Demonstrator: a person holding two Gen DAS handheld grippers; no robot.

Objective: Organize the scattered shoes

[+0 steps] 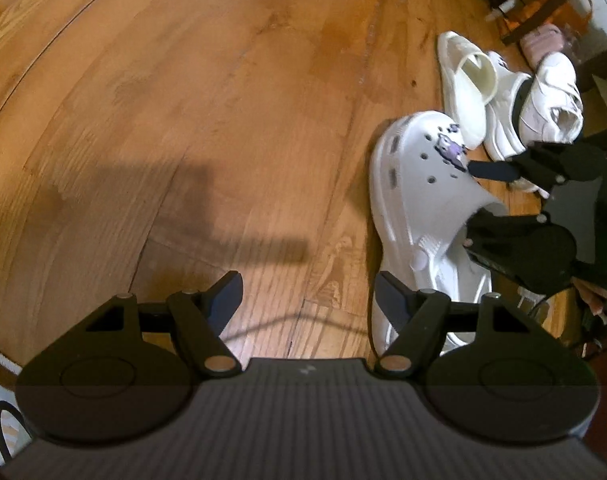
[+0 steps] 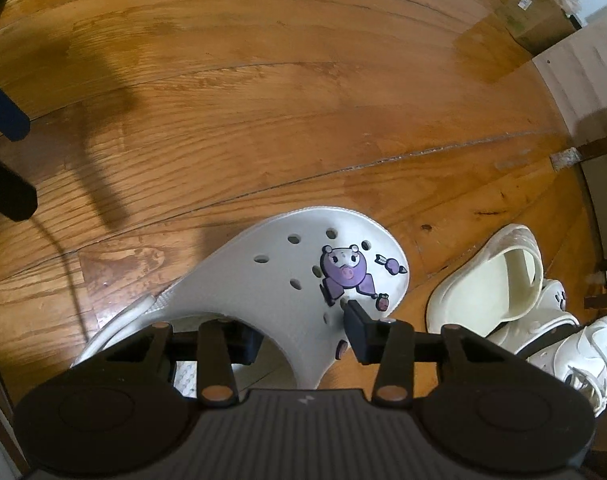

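The right hand-held gripper (image 2: pixel 299 334) straddles the upper of the white clog (image 2: pixel 287 280), one finger inside the foot opening and the other outside beside the purple charm (image 2: pixel 345 272); whether the pads actually press the upper I cannot tell. The left hand-held gripper (image 1: pixel 307 300) hangs with its fingers spread and nothing between them over the wooden floor (image 1: pixel 203 100), the clog just at its 3 o'clock. At 2 o'clock from the clog lie a cream slide sandal (image 2: pixel 499 280) and white sneakers (image 1: pixel 551 96), touching one another.
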